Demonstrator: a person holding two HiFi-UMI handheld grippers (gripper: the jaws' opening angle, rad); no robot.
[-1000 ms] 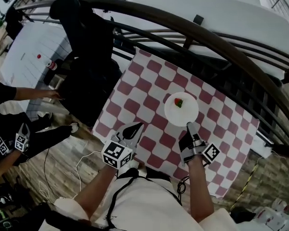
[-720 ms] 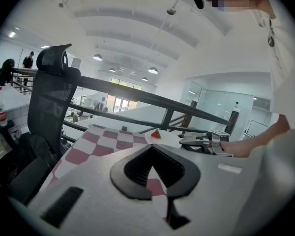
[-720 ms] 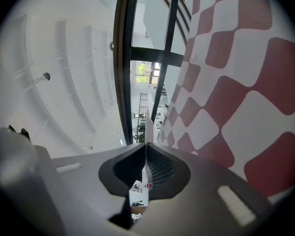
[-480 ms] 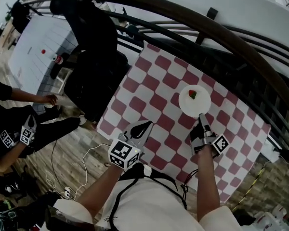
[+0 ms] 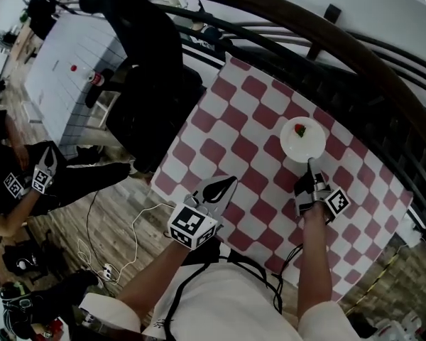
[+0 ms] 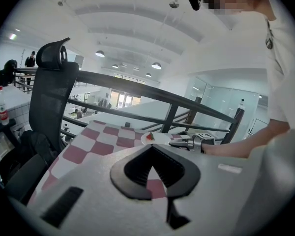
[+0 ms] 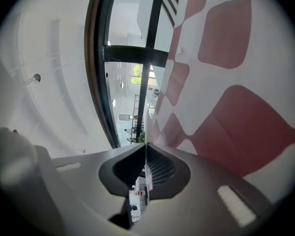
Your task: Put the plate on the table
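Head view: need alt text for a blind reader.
The right claw grips the rim of a white plate carrying a small red bite of food over a red-and-white checked table. The left claw hangs shut, empty, near the table's edge.

Left gripper (image 6: 151, 147) seen with jaws closed on nothing, plate (image 6: 157, 138) just past its tips, black chair (image 6: 51, 92) off to its left.

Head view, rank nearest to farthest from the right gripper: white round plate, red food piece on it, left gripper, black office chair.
1. white round plate: its near rim is in the right gripper's shut jaws.
2. red food piece: on the plate's far half.
3. left gripper: off to the left.
4. black office chair: farthest, upper left.
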